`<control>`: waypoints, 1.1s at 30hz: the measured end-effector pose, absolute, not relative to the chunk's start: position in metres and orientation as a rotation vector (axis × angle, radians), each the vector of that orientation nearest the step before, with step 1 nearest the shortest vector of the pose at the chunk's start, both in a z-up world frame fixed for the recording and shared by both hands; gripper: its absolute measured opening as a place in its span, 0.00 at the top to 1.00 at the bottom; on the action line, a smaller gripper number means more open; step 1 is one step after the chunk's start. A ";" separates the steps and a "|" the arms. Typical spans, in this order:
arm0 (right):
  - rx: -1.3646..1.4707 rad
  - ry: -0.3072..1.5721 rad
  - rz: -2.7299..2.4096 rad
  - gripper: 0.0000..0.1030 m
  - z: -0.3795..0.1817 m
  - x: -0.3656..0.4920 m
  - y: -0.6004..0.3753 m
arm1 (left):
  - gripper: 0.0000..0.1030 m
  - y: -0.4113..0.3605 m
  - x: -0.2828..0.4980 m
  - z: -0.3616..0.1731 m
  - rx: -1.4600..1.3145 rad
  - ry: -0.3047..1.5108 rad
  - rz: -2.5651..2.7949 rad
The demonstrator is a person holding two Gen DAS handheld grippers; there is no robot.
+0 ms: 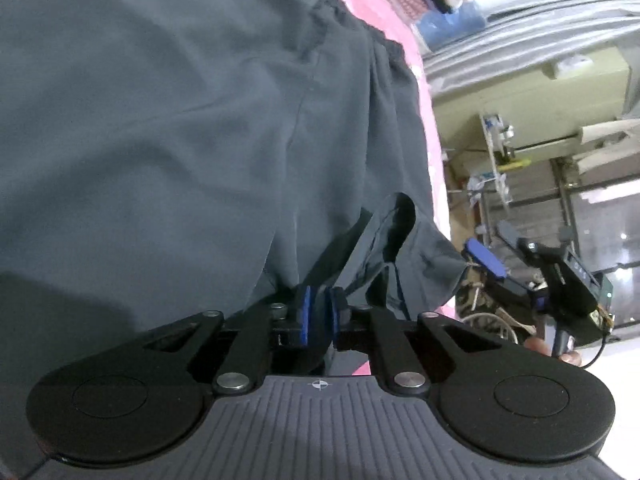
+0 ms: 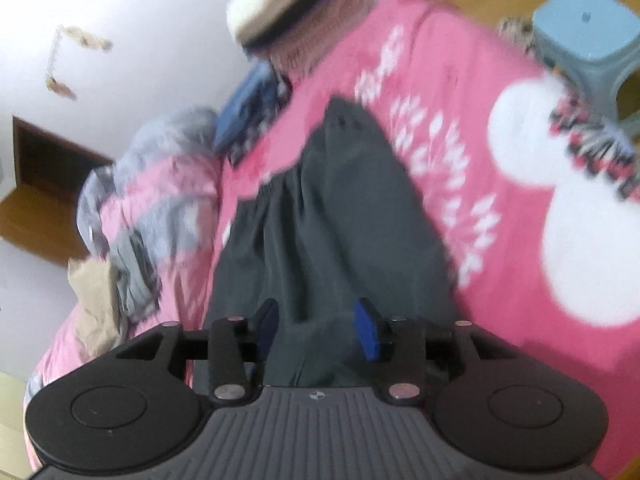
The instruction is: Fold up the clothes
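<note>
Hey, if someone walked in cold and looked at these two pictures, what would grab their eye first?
Probably the dark grey garment, which lies lengthwise down the middle of the bright pink bedspread with its big white shapes. Close up, the left gripper has its blue pads nearly together at the garment's edge, while the right gripper stands open over the near end of the cloth. A stack of folded clothes sits at the bed's far end.

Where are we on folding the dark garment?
Done: the dark grey garment lies spread on the pink bedspread. In hand: nothing firmly; the left tool is nearly closed at its hem, grip unclear, and the right tool is open over the cloth. Left: every fold; no finished crease shows.
</note>
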State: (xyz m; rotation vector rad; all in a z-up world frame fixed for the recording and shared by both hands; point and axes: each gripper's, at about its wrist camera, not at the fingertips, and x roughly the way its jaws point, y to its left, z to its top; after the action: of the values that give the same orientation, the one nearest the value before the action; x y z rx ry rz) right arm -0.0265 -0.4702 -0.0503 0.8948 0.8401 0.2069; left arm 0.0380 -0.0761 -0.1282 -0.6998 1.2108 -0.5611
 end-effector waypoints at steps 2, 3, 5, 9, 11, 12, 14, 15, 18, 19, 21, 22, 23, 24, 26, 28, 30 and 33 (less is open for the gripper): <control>0.826 0.741 0.157 0.52 -0.034 -0.043 -0.476 | 0.84 -0.078 0.034 -0.125 -0.659 1.181 -0.555; 0.791 0.692 0.132 0.49 -0.025 -0.051 -0.479 | 0.83 -0.078 0.032 -0.122 -0.634 1.163 -0.551; 0.692 0.614 0.099 0.41 -0.010 -0.064 -0.479 | 0.82 -0.076 0.033 -0.114 -0.578 1.120 -0.550; 0.371 0.564 0.123 0.30 0.022 -0.081 -0.455 | 0.68 -0.086 0.030 -0.092 -0.399 1.006 -0.559; 0.362 0.606 0.224 0.30 0.025 -0.080 -0.449 | 0.66 -0.091 0.026 -0.081 -0.316 0.946 -0.562; 0.394 0.648 0.272 0.28 0.022 -0.077 -0.447 | 0.66 -0.094 0.024 -0.076 -0.277 0.916 -0.567; 0.451 0.767 0.305 0.29 0.009 -0.064 -0.442 | 0.66 -0.101 0.017 -0.069 -0.203 0.861 -0.597; 0.470 0.830 0.312 0.31 0.001 -0.057 -0.438 | 0.66 -0.104 0.014 -0.067 -0.170 0.839 -0.620; 0.367 0.899 0.300 0.46 -0.020 -0.048 -0.416 | 0.66 -0.125 0.009 -0.072 -0.084 0.838 -0.710; 0.305 0.908 0.300 0.50 -0.023 -0.046 -0.406 | 0.66 -0.131 0.007 -0.075 -0.055 0.846 -0.723; 0.158 0.917 0.308 0.59 -0.028 -0.042 -0.383 | 0.66 -0.141 0.003 -0.082 0.006 0.859 -0.739; 0.074 0.918 0.315 0.59 -0.031 -0.040 -0.370 | 0.66 -0.144 0.000 -0.085 0.033 0.861 -0.738; -0.015 0.916 0.322 0.59 -0.034 -0.040 -0.357 | 0.66 -0.147 -0.002 -0.088 0.059 0.862 -0.737; -0.113 0.917 0.334 0.59 -0.039 -0.037 -0.345 | 0.66 -0.148 -0.004 -0.089 0.080 0.858 -0.736; -0.256 0.928 0.342 0.59 -0.048 -0.041 -0.328 | 0.66 -0.150 -0.006 -0.091 0.114 0.847 -0.731; -0.381 0.917 0.342 0.59 -0.053 -0.046 -0.315 | 0.66 -0.151 -0.007 -0.092 0.141 0.837 -0.726; -0.462 0.856 0.348 0.59 -0.046 -0.056 -0.307 | 0.66 -0.151 -0.007 -0.094 0.163 0.833 -0.724; -0.514 0.752 0.335 0.59 -0.033 -0.071 -0.298 | 0.66 -0.152 -0.008 -0.100 0.199 0.842 -0.713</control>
State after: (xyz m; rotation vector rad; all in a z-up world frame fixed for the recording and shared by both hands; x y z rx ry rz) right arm -0.0709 -0.2976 -0.0333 -0.5139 0.7522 0.3354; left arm -0.0080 -0.1521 -0.1001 0.1991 0.8424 -0.7132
